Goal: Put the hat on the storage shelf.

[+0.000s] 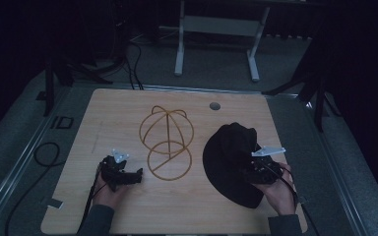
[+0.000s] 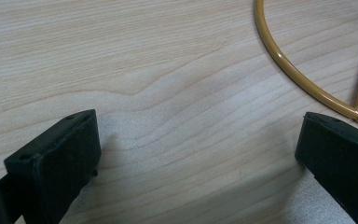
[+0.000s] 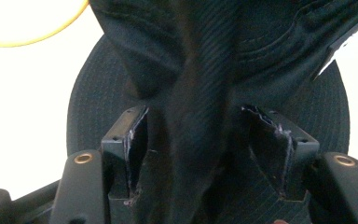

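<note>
A black brimmed hat [image 1: 226, 162] lies on the right half of the wooden table [image 1: 118, 108]. My right gripper [image 1: 249, 164] sits over its near side. In the right gripper view the jaws stand apart on either side of a raised fold of the hat [image 3: 200, 70], and the right gripper [image 3: 196, 121] is open around it. A gold wire hat stand [image 1: 167, 142] stands mid-table. My left gripper [image 1: 137, 175] rests just left of the stand's base ring, open, with bare wood between its jaws [image 2: 198, 149] and the ring [image 2: 298, 79] at the upper right.
A round cable hole [image 1: 215, 105] sits near the table's far edge. White desk legs [image 1: 179, 49] stand on the floor behind. Black cables [image 1: 47, 152] loop on the floor at the left, and dark tripod legs flank the table's far corners.
</note>
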Demonstrator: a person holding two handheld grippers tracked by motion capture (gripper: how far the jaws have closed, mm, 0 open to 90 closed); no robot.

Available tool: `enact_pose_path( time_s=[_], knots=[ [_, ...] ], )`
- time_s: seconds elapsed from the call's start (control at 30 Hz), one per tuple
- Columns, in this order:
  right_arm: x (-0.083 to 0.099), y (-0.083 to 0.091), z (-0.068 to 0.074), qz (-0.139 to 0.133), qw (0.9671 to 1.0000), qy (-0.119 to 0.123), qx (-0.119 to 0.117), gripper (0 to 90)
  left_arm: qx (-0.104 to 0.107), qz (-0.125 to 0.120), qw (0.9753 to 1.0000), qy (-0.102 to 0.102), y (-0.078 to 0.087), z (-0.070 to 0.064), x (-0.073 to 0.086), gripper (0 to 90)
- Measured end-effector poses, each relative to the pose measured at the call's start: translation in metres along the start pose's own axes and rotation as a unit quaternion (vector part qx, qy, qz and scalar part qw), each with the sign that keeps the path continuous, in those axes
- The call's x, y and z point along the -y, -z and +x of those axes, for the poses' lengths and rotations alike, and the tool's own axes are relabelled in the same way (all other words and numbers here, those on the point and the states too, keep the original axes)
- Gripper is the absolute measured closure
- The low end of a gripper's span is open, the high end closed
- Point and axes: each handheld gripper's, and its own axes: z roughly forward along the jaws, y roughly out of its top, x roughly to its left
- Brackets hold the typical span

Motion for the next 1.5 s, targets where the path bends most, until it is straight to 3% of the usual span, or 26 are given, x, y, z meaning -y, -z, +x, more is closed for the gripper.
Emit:
enact_pose_path(
  time_s=[0.27, 0.5, 0.63, 0.77, 0.93, 1.27, 1.5],
  knots=[
    [-0.010, -0.005, -0.005, 0.026, 0.9994, 0.014, -0.016, 45.6, 0.000, 0.000, 1.0000, 0.000, 0.000, 0.000, 0.000, 0.3],
    [-0.020, -0.009, -0.007, 0.065, 0.9965, 0.026, -0.046, 67.4, 0.000, 0.000, 1.0000, 0.000, 0.000, 0.000, 0.000, 0.3],
    [-0.023, -0.008, -0.008, 0.070, 0.9955, 0.036, -0.053, 78.9, 0.000, 0.001, 1.0000, 0.000, 0.000, 0.000, 0.000, 0.3],
    [-0.028, -0.006, -0.007, 0.064, 0.9957, 0.051, -0.044, 84.8, 0.000, 0.001, 1.0000, 0.000, 0.000, 0.000, 0.000, 0.3],
    [-0.035, -0.004, -0.002, 0.050, 0.9954, 0.073, -0.037, 86.6, 0.000, 0.001, 1.0000, 0.000, 0.000, 0.000, 0.000, 0.3],
    [-0.052, -0.008, 0.003, 0.038, 0.9952, 0.084, -0.035, 87.7, 0.000, 0.000, 1.0000, 0.001, 0.000, 0.000, 0.000, 0.3],
    [-0.067, -0.010, 0.004, 0.036, 0.9945, 0.087, -0.047, 87.7, 0.000, 0.000, 1.0000, -0.001, 0.000, 0.000, 0.000, 0.3]
  ],
)
